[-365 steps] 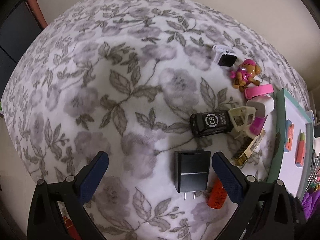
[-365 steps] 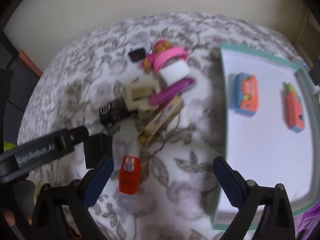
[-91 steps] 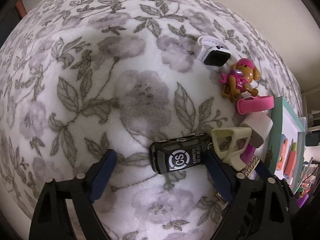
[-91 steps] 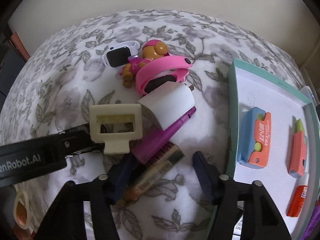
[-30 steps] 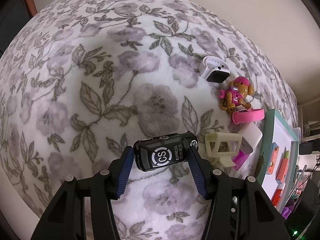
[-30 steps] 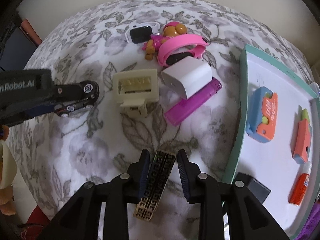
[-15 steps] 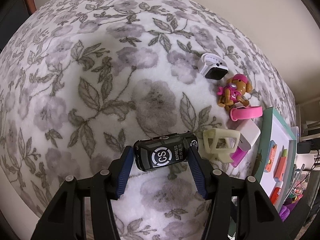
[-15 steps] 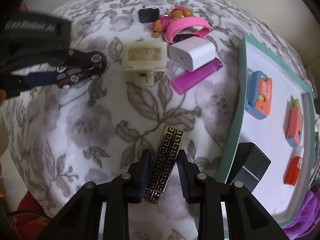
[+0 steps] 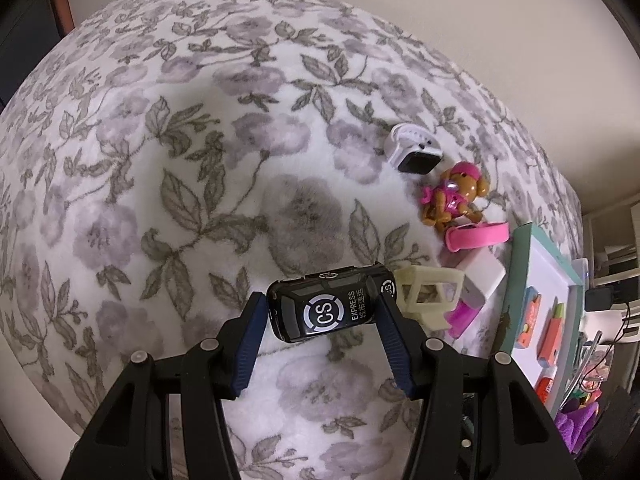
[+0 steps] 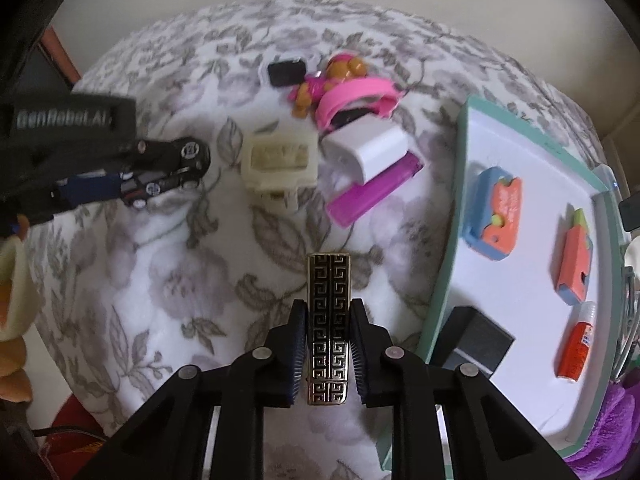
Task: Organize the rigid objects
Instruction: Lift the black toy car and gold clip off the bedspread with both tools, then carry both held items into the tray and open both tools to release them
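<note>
Two grips are made, so carrying to the tray (image 10: 448, 216) at right is the step in hand. Right gripper (image 10: 328, 344) fingers have just been closing and now pinch a flat, gold-patterned metal lighter (image 10: 328, 320) above the fleecy floral blanket (image 10: 160, 280). Farther left, left gripper (image 9: 320, 320) fingers clamp a glossy black toy car (image 9: 328, 308). Next comes clearing the tray's raised rim, then releasing onto bare white floor.

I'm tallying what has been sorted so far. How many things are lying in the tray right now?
4 in the right wrist view: a blue-orange cutter at the far end, an orange cutter by the right rim, a glue bottle below it, and a black adapter at the near left rim. The tray's near end is cut off.
</note>
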`<state>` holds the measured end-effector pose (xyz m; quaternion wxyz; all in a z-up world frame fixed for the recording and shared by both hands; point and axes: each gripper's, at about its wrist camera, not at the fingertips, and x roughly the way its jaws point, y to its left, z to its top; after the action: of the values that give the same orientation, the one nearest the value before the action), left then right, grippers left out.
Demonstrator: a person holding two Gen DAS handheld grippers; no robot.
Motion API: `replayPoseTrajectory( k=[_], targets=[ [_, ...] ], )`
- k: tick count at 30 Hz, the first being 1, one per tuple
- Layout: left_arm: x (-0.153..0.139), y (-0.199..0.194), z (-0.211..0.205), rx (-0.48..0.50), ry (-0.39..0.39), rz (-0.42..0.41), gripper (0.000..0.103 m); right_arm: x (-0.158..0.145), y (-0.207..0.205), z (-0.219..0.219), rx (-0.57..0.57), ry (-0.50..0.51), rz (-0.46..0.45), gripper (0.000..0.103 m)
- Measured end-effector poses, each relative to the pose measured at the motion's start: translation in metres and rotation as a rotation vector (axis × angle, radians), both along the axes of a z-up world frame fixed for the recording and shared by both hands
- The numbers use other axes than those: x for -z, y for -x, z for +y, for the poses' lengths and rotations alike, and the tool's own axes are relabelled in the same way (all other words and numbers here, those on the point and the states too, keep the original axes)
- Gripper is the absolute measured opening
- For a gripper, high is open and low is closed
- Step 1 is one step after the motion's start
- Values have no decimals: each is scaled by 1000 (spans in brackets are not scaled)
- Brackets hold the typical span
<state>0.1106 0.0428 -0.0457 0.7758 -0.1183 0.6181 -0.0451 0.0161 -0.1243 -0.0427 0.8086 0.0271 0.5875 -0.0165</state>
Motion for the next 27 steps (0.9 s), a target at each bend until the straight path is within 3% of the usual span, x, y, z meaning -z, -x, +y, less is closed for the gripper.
replayPoseTrajectory(
  k=[6, 14, 21, 27],
  targets=[
    [-28, 3, -2, 2, 13, -84, 57, -40, 3, -23, 54, -40, -130, 22],
    [-67, 11, -23, 56, 78, -212, 57, -74, 11, -87, 196, -3, -242, 22],
    [-84, 27, -73, 192, 124, -291, 57, -78, 25, -145, 325, 48, -247, 22],
    [-83, 48, -135, 352, 112, -335, 57, -79, 41, -185, 407, 95, -247, 22]
  ],
)
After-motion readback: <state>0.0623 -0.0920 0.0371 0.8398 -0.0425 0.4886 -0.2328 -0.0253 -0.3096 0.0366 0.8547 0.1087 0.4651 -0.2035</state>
